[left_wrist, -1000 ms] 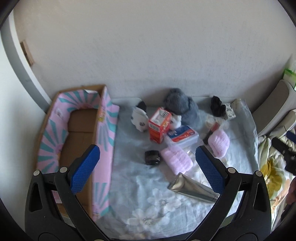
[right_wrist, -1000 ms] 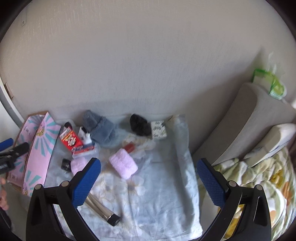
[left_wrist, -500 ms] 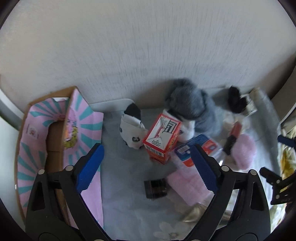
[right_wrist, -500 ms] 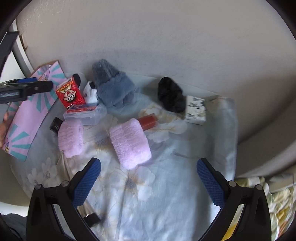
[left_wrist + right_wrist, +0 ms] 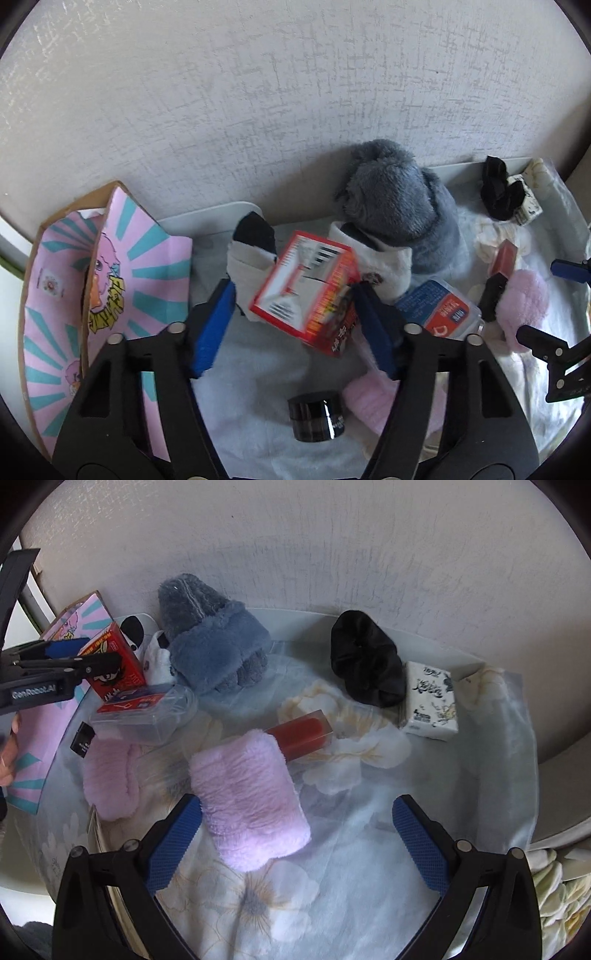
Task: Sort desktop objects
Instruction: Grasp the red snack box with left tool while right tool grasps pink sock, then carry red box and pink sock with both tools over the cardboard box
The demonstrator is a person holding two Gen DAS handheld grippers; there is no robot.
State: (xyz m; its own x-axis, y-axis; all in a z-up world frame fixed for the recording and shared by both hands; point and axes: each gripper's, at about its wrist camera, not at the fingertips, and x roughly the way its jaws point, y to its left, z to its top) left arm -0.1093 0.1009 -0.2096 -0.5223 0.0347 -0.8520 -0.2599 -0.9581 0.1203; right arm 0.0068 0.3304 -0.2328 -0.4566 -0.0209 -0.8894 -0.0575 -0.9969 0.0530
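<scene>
Desktop objects are spread over a floral cloth (image 5: 258, 373) against a textured wall. In the left wrist view, the left gripper (image 5: 295, 321) is seen with its jaws just having been closing around a red carton (image 5: 306, 291), which stands tilted between the blue pads; the right pad appears to meet the carton's edge, while a sliver of gap shows at the left pad, so a firm grip cannot be confirmed. A panda sock (image 5: 251, 254) lies just behind the carton, and a grey slipper (image 5: 399, 206) leans at the wall. A clear box with a red-and-blue label (image 5: 439, 314) lies to the right, a black jar (image 5: 316, 417) lies near the bottom edge, and a pink cardboard box (image 5: 147, 266) stands open at the left.

In the right wrist view, the right gripper (image 5: 295, 845) is held wide over the cloth, with nothing pressed between its pads; a pink fluffy roll (image 5: 251, 797) lies just beside its left pad. A red tube (image 5: 303, 734) touches the roll's far end. A black scrunchie (image 5: 365, 668) and a tissue pack (image 5: 430, 701) lie side by side further back. A second pink roll (image 5: 110, 779) lies at the left.
</scene>
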